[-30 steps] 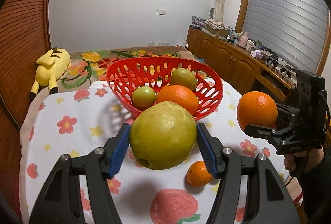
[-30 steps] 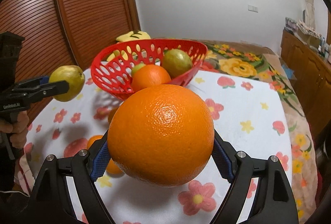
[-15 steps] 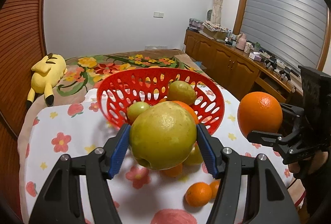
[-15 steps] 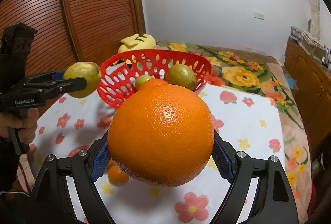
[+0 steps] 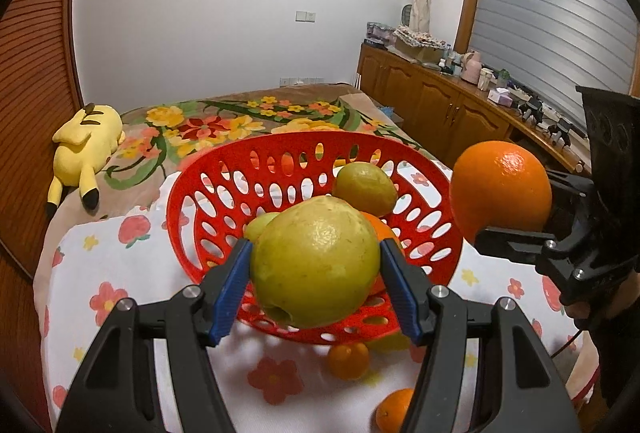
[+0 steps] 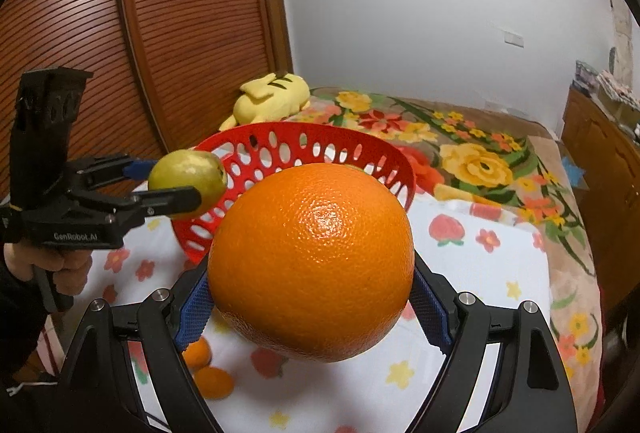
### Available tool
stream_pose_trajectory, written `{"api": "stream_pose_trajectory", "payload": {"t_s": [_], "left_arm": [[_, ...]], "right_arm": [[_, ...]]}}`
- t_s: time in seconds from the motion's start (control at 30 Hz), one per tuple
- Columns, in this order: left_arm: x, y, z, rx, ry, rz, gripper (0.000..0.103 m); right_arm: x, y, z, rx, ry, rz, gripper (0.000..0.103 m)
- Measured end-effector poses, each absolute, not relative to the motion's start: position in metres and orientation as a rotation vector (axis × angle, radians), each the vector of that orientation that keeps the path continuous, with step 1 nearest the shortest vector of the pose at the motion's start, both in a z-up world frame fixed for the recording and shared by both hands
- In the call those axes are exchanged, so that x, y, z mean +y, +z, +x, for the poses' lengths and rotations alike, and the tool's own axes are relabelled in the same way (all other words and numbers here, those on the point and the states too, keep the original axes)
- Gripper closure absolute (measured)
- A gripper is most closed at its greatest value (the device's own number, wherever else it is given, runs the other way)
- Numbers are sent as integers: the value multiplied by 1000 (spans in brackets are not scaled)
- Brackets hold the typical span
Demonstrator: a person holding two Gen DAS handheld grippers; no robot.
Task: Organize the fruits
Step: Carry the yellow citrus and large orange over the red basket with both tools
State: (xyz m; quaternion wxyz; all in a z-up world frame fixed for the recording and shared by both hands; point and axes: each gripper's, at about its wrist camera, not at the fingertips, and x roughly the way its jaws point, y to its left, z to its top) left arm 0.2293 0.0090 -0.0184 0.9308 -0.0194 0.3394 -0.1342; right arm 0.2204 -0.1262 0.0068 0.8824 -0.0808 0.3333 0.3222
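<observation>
Your left gripper [image 5: 316, 269] pinches a yellow-green pear [image 5: 316, 261], right gripper [image 6: 312, 297] a large orange [image 6: 312, 261]; red perforated plastic basket [image 5: 208, 201] part-filled, small mandarins [image 5: 349, 359] remain on the cloth

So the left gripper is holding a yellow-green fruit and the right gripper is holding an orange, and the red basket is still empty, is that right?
Not quite. The left gripper does hold the yellow-green fruit and the right gripper the orange, but the red basket is not empty: the left wrist view shows several fruits already inside it.
</observation>
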Motion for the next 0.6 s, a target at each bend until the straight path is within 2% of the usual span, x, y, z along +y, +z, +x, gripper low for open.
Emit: {"api": "stream_pose_trajectory", "payload": {"t_s": [0.37,0.6], "left_arm": [[10,-38,249,778,-257,-50,39],[13,-29,246,733,-283,-62,38]], "right_arm": [[-113,3,244,705,695,-190,16],[-109,2,248,710,700,-200,16]]}}
